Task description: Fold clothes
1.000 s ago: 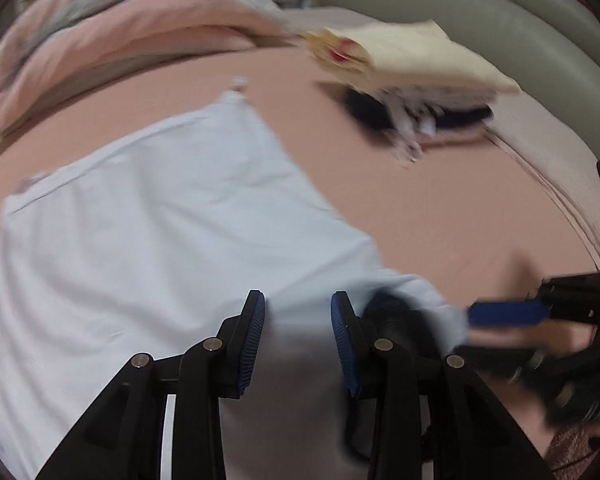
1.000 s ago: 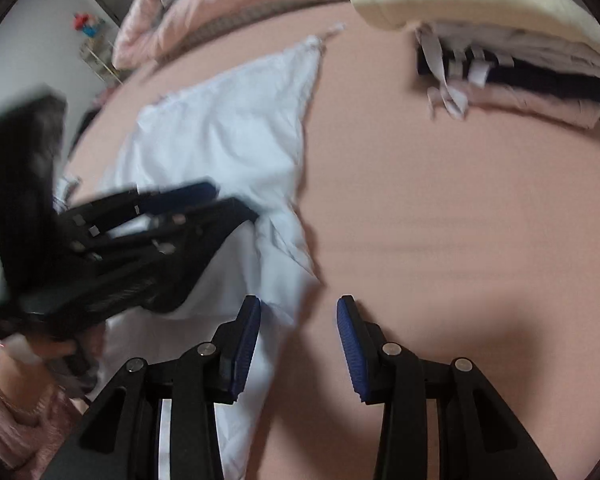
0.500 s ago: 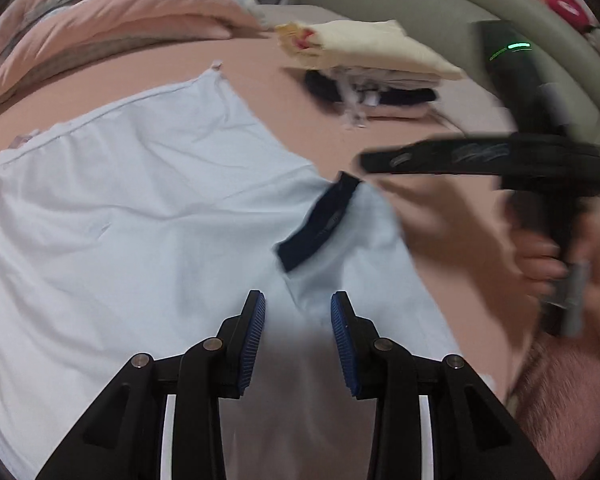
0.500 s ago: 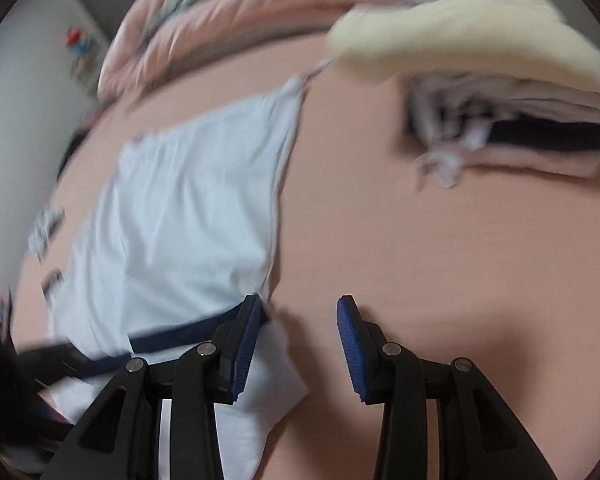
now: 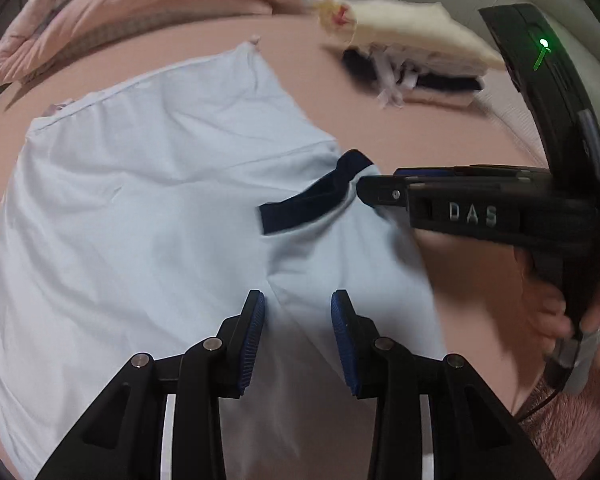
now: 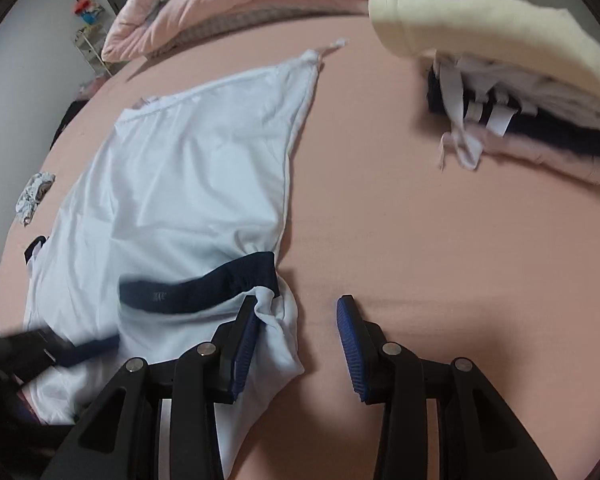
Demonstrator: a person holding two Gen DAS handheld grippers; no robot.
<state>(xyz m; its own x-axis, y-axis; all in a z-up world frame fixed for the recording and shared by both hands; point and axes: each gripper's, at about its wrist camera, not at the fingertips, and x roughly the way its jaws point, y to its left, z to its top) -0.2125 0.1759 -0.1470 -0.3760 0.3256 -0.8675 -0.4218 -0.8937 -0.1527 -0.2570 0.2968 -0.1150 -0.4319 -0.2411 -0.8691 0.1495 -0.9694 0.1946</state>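
Shirt [image 6: 172, 184] beside folded stack [image 6: 512, 92], below pink quilt [image 6: 236, 4]

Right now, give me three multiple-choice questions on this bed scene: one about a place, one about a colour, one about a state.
1. Where is the stack of folded clothes?
A. on the shirt
B. on the bed, apart from the shirt
C. on the floor

2. What colour is the sleeve cuff of the pale blue shirt?
A. red
B. dark navy
C. yellow

3. How does the shirt lie?
A. rolled into a ball
B. hanging up
C. spread mostly flat, one sleeve folded inward

Answers: B, bare pink sheet separates them; B, the band reads dark navy; C, the body lies flat, cuff over it.
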